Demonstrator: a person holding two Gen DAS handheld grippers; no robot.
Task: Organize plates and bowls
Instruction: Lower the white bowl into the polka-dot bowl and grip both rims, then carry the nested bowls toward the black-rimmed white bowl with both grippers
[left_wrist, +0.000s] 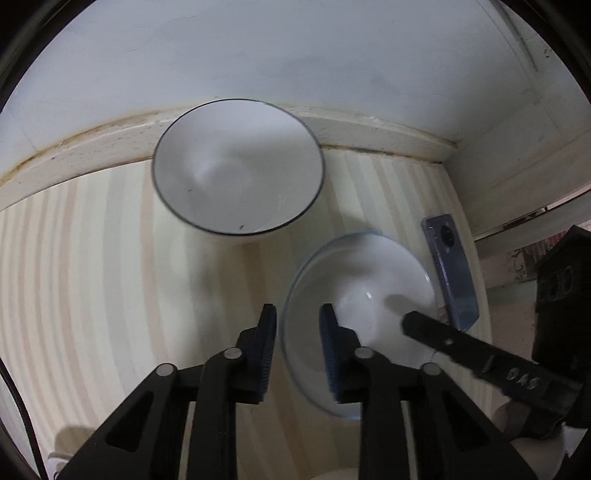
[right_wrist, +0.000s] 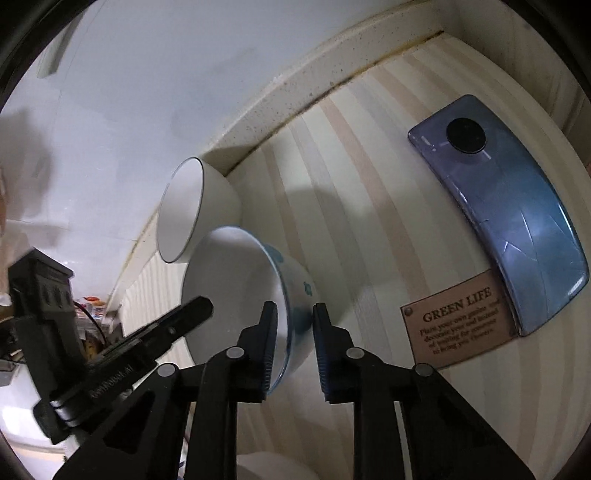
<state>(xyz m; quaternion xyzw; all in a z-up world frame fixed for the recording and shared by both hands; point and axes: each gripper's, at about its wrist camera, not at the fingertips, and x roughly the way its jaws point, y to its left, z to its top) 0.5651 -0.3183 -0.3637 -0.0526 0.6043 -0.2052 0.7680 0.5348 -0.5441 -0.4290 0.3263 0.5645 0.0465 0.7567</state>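
A white bowl with a dark rim (left_wrist: 238, 166) stands on the striped table by the back ledge; it also shows in the right wrist view (right_wrist: 184, 210). A white bowl with a blue rim and blue flowers (left_wrist: 369, 291) stands nearer; it also shows in the right wrist view (right_wrist: 236, 295). My left gripper (left_wrist: 297, 321) is open, its fingers astride that bowl's left rim. My right gripper (right_wrist: 293, 317) is open, its fingers astride the bowl's wall on the opposite side. One right finger (left_wrist: 443, 336) shows inside the bowl in the left wrist view.
A blue-purple phone (right_wrist: 509, 206) lies face down at the table's right, also visible in the left wrist view (left_wrist: 450, 269). A brown "GREEN LIFE" label (right_wrist: 458, 317) sits beside it. A cream ledge (left_wrist: 92, 147) and white wall bound the back.
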